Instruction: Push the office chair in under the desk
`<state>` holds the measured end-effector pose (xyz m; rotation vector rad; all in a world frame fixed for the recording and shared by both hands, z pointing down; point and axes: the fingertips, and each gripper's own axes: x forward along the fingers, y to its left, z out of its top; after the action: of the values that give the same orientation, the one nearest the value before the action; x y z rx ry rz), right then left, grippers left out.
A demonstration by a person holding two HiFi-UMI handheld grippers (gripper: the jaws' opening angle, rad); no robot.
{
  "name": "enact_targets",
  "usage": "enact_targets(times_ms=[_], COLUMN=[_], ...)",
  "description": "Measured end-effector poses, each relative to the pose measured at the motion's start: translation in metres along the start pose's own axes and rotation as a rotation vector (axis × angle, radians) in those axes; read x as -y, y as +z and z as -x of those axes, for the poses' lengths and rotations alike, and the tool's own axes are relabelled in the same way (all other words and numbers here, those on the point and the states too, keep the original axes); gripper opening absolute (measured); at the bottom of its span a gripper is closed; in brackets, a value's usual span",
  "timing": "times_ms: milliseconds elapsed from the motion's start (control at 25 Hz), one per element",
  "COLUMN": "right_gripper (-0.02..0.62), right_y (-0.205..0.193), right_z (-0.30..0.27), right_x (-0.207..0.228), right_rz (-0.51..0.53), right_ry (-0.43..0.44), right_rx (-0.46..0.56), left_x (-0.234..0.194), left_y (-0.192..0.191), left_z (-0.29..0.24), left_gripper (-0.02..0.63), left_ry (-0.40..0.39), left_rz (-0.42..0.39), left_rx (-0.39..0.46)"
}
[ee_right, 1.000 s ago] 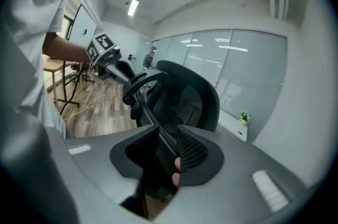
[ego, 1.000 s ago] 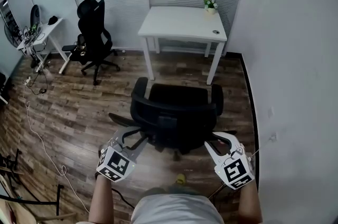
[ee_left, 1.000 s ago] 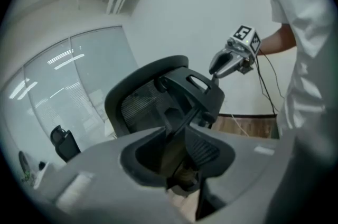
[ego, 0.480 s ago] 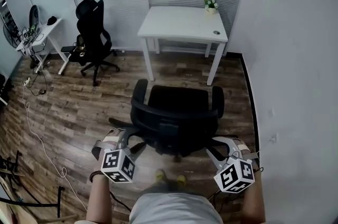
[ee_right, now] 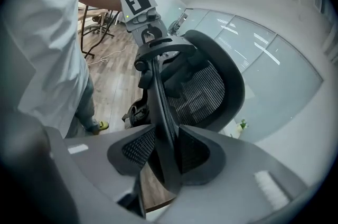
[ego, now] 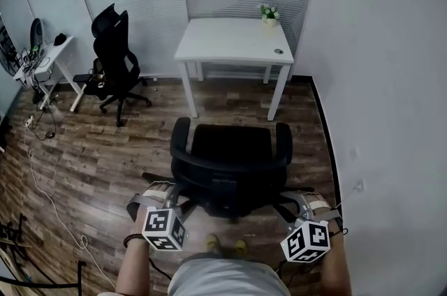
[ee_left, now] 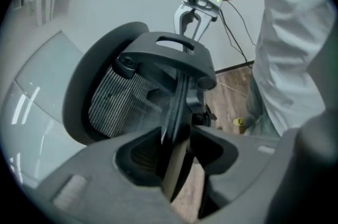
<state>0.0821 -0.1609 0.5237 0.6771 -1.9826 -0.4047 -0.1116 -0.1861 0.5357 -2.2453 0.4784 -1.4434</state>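
Observation:
The black office chair (ego: 230, 148) stands on the wood floor, its seat facing the white desk (ego: 234, 40) and a short gap from it. My left gripper (ego: 159, 191) is at the left edge of the backrest and my right gripper (ego: 307, 198) at the right edge. In the left gripper view the left gripper (ee_left: 177, 149) is closing, with the backrest's thin rim (ee_left: 177, 106) between its jaws and floor showing beside it. In the right gripper view the right gripper (ee_right: 166, 154) is opening astride the rim (ee_right: 161, 106).
A small potted plant (ego: 265, 12) sits on the desk's far corner. A second black chair (ego: 112, 57) and a cluttered side table (ego: 42, 57) stand at the left, with cables (ego: 42, 176) across the floor. A white wall (ego: 377, 113) runs close along the right.
Both grippers have come from behind the chair's base up to the two side edges of the backrest, and their jaws now straddle its rim. The view has shifted slightly towards the desk.

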Motion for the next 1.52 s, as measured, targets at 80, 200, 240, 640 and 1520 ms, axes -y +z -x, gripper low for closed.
enact_targets(times_ms=[80, 200, 240, 640, 1520], right_gripper=[0.137, 0.14, 0.14, 0.143, 0.169], right_y=[0.001, 0.004, 0.004, 0.002, 0.014], right_z=[0.0, -0.006, -0.008, -0.034, -0.146], right_x=[0.002, 0.009, 0.01, 0.046, 0.181], right_rz=[-0.019, -0.039, -0.046, -0.08, -0.162], right_ry=[-0.005, -0.007, -0.006, 0.008, 0.004], right_rx=[0.0, 0.006, 0.005, -0.005, 0.018], left_x=[-0.003, -0.01, -0.012, -0.05, -0.208], left_y=[0.0, -0.003, -0.004, -0.01, -0.05], left_z=[0.0, -0.003, -0.004, -0.026, -0.11], left_gripper=[0.169, 0.172, 0.172, 0.173, 0.175], left_ry=[0.004, 0.007, 0.007, 0.025, 0.018], left_rz=[-0.002, 0.002, 0.001, -0.01, -0.048], left_rx=[0.015, 0.028, 0.029, 0.045, 0.088])
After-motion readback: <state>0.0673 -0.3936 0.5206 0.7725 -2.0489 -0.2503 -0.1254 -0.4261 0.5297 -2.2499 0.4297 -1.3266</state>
